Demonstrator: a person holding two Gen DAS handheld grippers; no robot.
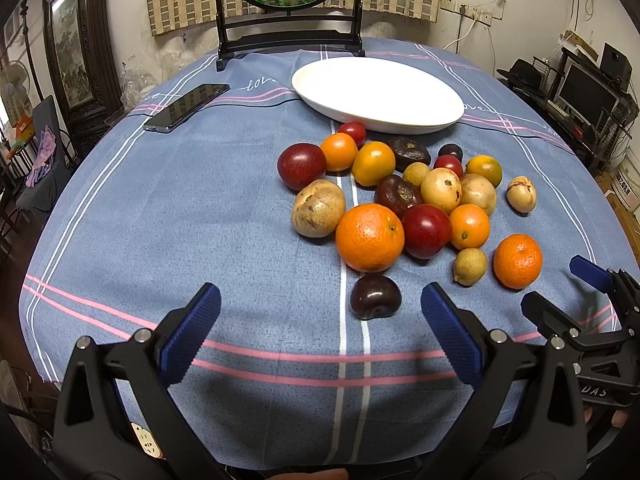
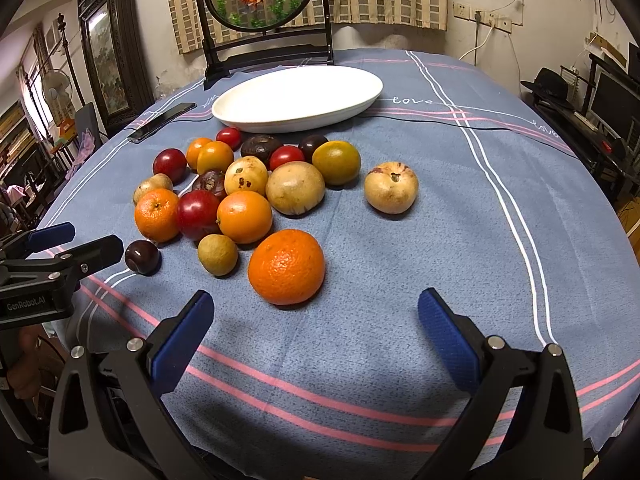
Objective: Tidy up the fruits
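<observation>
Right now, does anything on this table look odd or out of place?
A black phone lies on the tablecloth left of the empty white plate; it isn't fruit. Several tan fruits show dark blemishes.

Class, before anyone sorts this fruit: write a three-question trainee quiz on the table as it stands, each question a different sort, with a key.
1. True or false: the white plate already holds fruit.
2. Which fruit lies nearest the left gripper? A) dark plum B) phone C) lone tan fruit
3. Fill in: both the left gripper and the right gripper are ____.

Key: 1 false; 2 A; 3 open.
</observation>
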